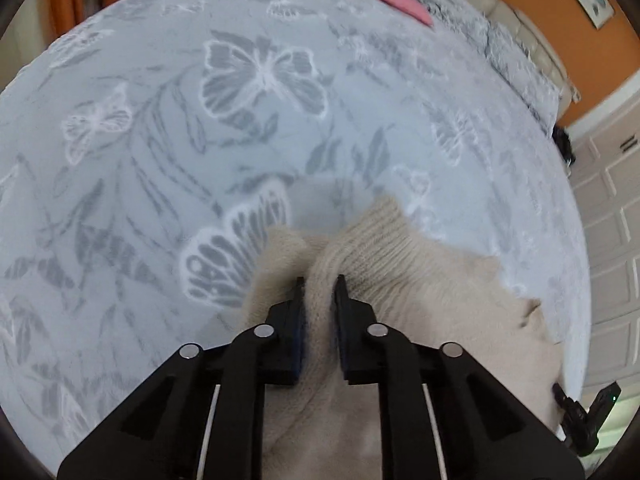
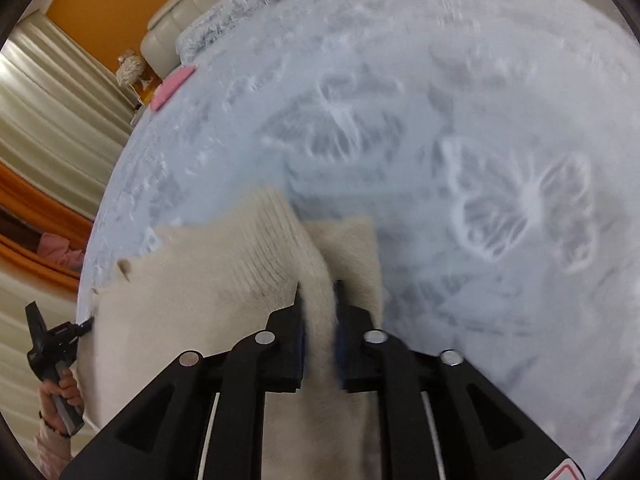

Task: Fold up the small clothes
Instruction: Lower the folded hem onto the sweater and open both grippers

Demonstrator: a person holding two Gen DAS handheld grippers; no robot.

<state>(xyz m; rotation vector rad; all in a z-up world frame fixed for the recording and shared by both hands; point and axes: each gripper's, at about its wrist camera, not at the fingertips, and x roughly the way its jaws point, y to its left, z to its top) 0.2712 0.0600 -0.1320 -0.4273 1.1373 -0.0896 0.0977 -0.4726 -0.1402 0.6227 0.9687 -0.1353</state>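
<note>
I see a bed covered with a pale blue blanket [image 1: 160,140] that has grey and white butterflies on it, and orange walls [image 1: 600,64] and cream curtains [image 2: 48,92] stand around it. From the left wrist camera, the far left of the blanket is bare, a small pink folded cloth [image 1: 400,2] lies far away near the grey pillows [image 1: 460,20], and white closet doors [image 1: 612,220] are at the right, just beyond the bed edge. The cream knitted garment [image 1: 420,280] lies at the near side of the bed, close to me, with its ribbed cuff pointing away. My left gripper [image 1: 320,282] is clenched on a bunched fold of this garment, the fingers only a little apart with wool between them. In the right wrist view the garment spreads to the left, up to the bed edge, and much free blanket stays at the right. My right gripper [image 2: 318,286] also pinches a raised fold of the garment, jaws narrow around it.
</note>
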